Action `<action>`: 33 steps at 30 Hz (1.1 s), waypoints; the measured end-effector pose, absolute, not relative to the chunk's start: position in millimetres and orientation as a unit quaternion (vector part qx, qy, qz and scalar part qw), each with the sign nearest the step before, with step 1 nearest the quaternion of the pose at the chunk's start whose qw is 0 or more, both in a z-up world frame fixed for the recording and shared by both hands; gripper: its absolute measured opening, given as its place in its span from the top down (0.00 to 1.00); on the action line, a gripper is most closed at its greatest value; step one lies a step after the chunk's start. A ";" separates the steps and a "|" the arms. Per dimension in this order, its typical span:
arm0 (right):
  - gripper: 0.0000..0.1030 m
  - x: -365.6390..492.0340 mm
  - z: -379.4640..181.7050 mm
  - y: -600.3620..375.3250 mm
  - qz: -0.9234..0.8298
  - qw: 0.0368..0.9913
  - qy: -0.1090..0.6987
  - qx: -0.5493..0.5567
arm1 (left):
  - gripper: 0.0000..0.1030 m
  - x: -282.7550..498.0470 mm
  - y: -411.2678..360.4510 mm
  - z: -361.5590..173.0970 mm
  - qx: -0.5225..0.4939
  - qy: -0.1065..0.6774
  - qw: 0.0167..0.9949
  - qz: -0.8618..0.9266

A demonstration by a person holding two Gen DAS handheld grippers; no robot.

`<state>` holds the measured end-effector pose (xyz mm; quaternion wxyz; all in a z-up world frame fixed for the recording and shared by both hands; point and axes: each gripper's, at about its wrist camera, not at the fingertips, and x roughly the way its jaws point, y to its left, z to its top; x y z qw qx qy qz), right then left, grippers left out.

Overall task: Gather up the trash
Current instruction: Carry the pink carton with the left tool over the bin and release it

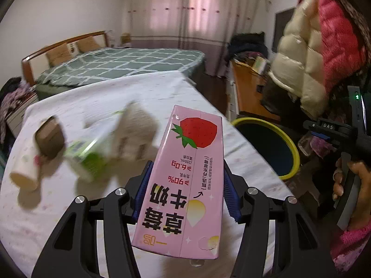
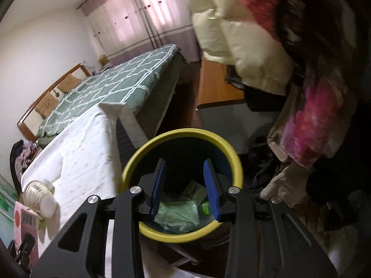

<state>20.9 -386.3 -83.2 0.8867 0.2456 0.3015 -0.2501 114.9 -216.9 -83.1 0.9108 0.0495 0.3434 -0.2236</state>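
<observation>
We have the pink strawberry milk carton (image 1: 185, 180) clamped lengthwise in the left gripper (image 1: 184, 192), the yellow-rimmed bin (image 1: 293, 153) lying off to its right, while our right gripper (image 2: 184, 188) hangs parted and empty above that bin

Both wrist views look down, sharing the yellow-rimmed bin (image 1: 292, 149).

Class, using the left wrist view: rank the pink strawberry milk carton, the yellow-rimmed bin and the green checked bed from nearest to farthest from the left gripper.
1. Pink strawberry milk carton, clamped in the left gripper.
2. Yellow-rimmed bin, right, beside the table.
3. Green checked bed, far behind.
</observation>
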 end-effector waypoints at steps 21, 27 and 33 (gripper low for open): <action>0.63 -18.9 -99.5 -442.1 -0.282 0.873 0.288 0.275 | 0.46 155.7 -409.1 -100.1 0.141 0.369 0.859 -0.326; 0.62 -17.8 -96.3 -436.7 -0.280 0.874 0.291 0.270 | 0.36 175.0 -430.7 -106.6 0.134 0.384 0.852 -0.330; 0.62 -14.4 -90.0 -426.9 -0.275 0.878 0.294 0.257 | 0.14 185.8 -421.4 -93.1 0.117 0.360 0.870 -0.316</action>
